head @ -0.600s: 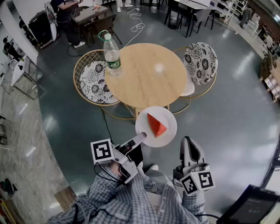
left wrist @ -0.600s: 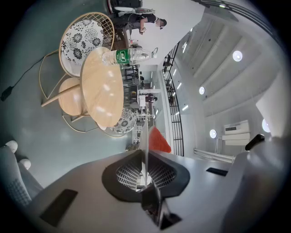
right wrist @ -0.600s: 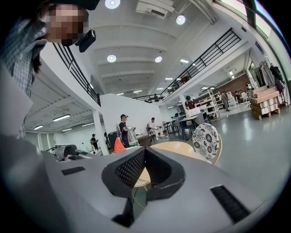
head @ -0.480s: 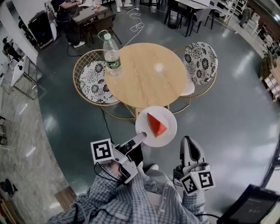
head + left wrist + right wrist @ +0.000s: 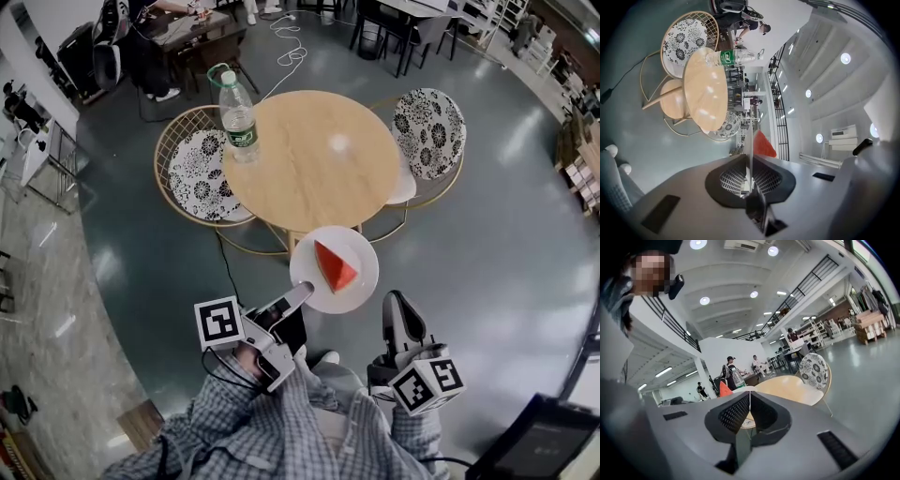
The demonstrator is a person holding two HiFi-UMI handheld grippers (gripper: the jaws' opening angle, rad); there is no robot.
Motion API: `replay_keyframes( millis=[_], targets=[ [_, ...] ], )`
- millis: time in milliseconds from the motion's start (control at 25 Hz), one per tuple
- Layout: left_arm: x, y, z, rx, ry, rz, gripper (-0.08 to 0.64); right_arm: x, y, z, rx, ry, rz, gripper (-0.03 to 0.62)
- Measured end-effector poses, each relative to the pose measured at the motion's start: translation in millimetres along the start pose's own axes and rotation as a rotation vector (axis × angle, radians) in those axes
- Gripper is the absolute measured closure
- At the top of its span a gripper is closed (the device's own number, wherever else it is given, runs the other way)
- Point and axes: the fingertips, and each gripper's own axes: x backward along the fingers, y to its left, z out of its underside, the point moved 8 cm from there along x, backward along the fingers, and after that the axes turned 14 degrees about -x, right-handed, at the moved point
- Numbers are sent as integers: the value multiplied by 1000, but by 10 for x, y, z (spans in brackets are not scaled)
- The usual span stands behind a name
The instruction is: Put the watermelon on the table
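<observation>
The left gripper (image 5: 302, 296) had its jaws pinched narrow on the near rim of a round white plate (image 5: 361, 251). The red watermelon wedge (image 5: 335, 266) lay on that plate just ahead of the jaw tips, short of the round pale wooden surface (image 5: 314, 159) farther out in front. Held by one edge, the plate could tilt or slip in the pinch, I thought, and the wedge could slide off to the floor. The right gripper (image 5: 395, 305) hung beside it, jaws shut together on nothing. Only the left gripper view showed the plate edge-on between the jaws. Only the head view showed the gap between plate and surface.
</observation>
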Motion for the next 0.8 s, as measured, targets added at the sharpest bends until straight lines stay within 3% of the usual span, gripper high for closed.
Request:
replay_keyframes(
  millis=[200, 360, 520, 800],
  targets=[
    [9, 6, -6, 2, 3, 7, 526, -54, -18, 79, -249, 39, -58, 580],
    [34, 14, -34, 3, 9, 9, 526, -111, -17, 152, -345, 66, -71, 495],
    [73, 37, -91, 0, 22, 16, 526, -201, 50, 231, -360, 84, -70, 493],
    [146, 85, -126, 5, 51, 40, 526, -229, 146, 388, -270, 55, -46, 495]
  ],
)
